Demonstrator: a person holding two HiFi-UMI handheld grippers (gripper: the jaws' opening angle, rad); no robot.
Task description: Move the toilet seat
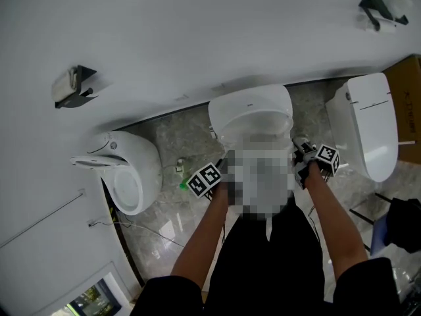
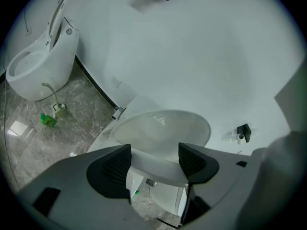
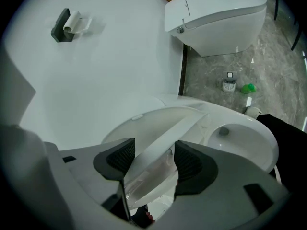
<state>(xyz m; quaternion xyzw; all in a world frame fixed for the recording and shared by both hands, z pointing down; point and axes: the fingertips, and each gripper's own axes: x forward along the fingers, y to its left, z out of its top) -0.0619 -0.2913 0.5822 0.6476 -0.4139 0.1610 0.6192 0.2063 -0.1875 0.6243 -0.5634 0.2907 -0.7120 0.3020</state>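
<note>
- Right gripper view: your right tongs (image 3: 151,159) are clenched on the toilet seat (image 3: 168,133). Its white band runs slantwise through the gap and touches both ribbed pads (image 3: 120,158).
- Seat position: tilted up off the bowl (image 3: 244,143), which lies open just beside it. The lid (image 3: 141,123) stands behind the seat, toward the wall (image 3: 96,80).
- Left gripper view: your left tongs (image 2: 154,162) are released, jaws wide apart. A white edge of the same toilet crosses the gap and runs on past both jaws. You cannot tell from this view whether that edge is seat or lid.
- Head view: your tongs flank the middle toilet, one on each side of the bowl, forearms reaching down to them. The seat itself is hidden in this view.
- Floor (image 1: 177,140): grey, veined stone look. A green bottle (image 2: 48,121) stands on it near the wall, on your left.
- Neighbours: an open toilet (image 1: 128,173) on your left and a closed toilet (image 1: 365,120) on your right, with a cardboard box (image 1: 408,104) just beyond the closed one.
- Wall fittings: left paper holder (image 1: 72,87), right paper holder (image 1: 381,5).
</note>
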